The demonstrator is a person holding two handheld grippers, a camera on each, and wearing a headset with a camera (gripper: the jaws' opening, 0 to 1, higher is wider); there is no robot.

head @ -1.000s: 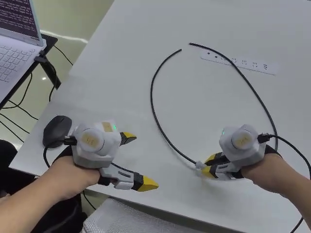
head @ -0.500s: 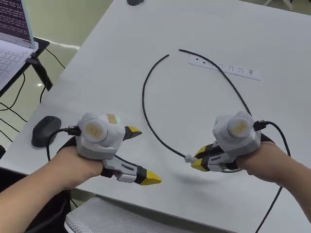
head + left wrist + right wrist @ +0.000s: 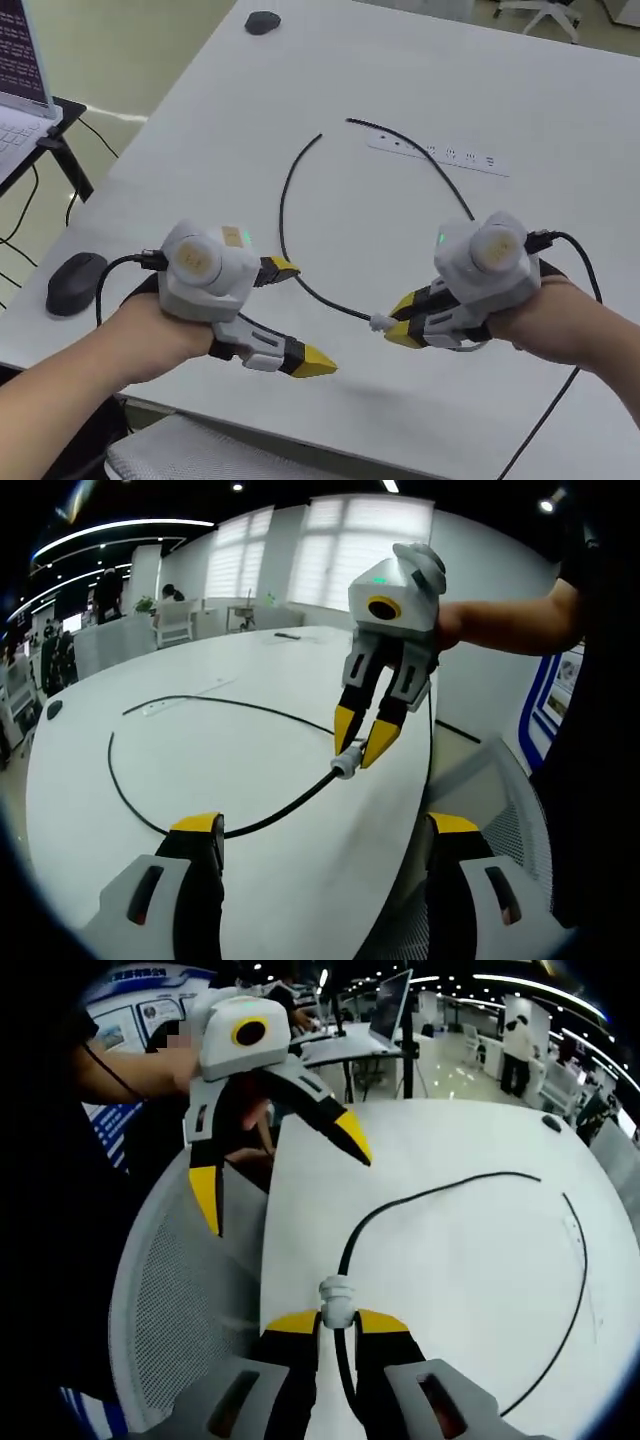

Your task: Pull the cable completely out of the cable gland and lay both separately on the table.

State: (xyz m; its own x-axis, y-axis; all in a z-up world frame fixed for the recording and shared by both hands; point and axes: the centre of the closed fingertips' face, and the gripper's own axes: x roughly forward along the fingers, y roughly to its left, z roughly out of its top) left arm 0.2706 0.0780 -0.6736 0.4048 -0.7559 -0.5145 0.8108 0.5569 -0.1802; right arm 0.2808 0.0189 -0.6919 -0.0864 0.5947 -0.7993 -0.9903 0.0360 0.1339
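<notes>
since a second ago my right tool [image 3: 398, 322] has come up off the worktop [image 3: 200, 150], lifting the near part of the cable [image 3: 283, 215] with it. nearest me, the left tool [image 3: 302, 316] hangs with its jaws spread wide, holding nothing. the right tool is clamped on the white cable gland [image 3: 380, 322], which pokes out past its yellow tips toward the left tool. the black cable still passes through the gland and loops away across the worktop, its two ends lying close together by a white power strip [image 3: 440, 157]. a dark mouse [image 3: 263, 21] sits at the far edge.
</notes>
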